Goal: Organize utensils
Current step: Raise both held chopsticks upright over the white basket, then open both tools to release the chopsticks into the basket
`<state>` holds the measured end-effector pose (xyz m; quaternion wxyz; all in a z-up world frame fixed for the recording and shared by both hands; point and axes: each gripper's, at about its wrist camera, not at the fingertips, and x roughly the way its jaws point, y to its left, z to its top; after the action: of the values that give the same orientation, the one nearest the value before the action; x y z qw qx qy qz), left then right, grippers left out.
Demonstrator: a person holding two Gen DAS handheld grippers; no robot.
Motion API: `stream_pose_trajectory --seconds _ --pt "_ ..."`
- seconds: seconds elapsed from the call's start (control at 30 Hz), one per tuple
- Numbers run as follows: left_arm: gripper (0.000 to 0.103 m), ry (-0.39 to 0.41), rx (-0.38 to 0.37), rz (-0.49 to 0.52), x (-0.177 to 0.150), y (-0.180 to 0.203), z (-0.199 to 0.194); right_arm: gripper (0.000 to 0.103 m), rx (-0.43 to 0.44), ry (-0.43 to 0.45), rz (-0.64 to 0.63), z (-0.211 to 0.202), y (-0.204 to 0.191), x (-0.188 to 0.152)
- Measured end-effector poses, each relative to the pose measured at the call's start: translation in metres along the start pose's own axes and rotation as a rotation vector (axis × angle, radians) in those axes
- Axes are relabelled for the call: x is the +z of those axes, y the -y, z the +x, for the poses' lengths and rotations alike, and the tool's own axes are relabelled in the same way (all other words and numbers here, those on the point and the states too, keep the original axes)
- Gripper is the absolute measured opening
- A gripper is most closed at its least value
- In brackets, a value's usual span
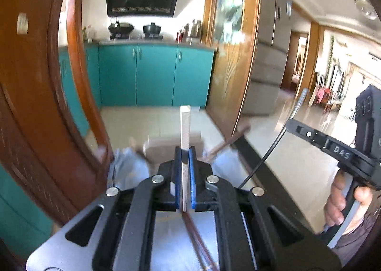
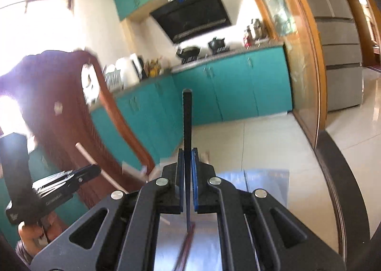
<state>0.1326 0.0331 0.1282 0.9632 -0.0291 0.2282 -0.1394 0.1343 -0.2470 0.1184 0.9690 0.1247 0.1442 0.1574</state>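
Both jaws clamp upright utensils: left gripper (image 1: 185, 151) a white stick (image 1: 185, 128), right gripper (image 2: 188, 151) a black stick (image 2: 187, 123).

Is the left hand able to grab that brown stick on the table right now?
Probably not. The left tongs are shut on a white stick, so they have no free grip. The brown stick itself lies uncovered ahead and to the right, though it is blurred.

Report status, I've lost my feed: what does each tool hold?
Left tool shut on white utensil. Right tool shut on black utensil. Both pointing up, clear of the wooden chair.
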Motion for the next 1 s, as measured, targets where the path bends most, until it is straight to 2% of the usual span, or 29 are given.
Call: stream_pose_trajectory --seconds 0.17,0.3,0.37,0.43,0.6,0.7,0.83,0.93,1.0 --pt "0.007 0.149 0.042 -0.082 0.036 -0.015 0.0 0.007 -0.017 0.105 0.097 0.017 -0.001 0.026" --pt "0.007 0.243 0.109 -0.142 0.036 -0.027 0.014 0.007 -0.101 0.194 0.072 0.037 -0.009 0.021" --pt "0.007 0.259 0.156 -0.142 0.031 -0.03 0.029 0.007 -0.132 0.172 0.02 0.055 -0.011 0.009" --pt "0.007 0.239 0.171 -0.142 0.027 -0.03 0.038 0.007 -0.143 0.135 -0.003 0.07 -0.011 -0.003" --pt "0.007 0.241 0.095 -0.207 0.034 -0.043 0.037 0.006 -0.159 0.08 -0.048 0.087 -0.014 -0.016" --pt "0.007 0.316 0.087 -0.247 0.036 -0.047 0.018 0.006 -0.155 0.045 -0.075 0.096 -0.016 -0.025" --pt "0.007 0.401 0.137 -0.307 0.031 -0.052 0.007 0.007 -0.152 0.019 -0.094 0.104 -0.021 -0.037" --pt "0.007 0.4 0.202 -0.308 0.024 -0.06 0.022 0.006 -0.138 0.004 -0.107 0.105 -0.027 -0.041" --pt "0.007 0.365 0.224 -0.31 0.02 -0.065 0.04 0.006 -0.133 -0.001 -0.118 0.106 -0.028 -0.045"
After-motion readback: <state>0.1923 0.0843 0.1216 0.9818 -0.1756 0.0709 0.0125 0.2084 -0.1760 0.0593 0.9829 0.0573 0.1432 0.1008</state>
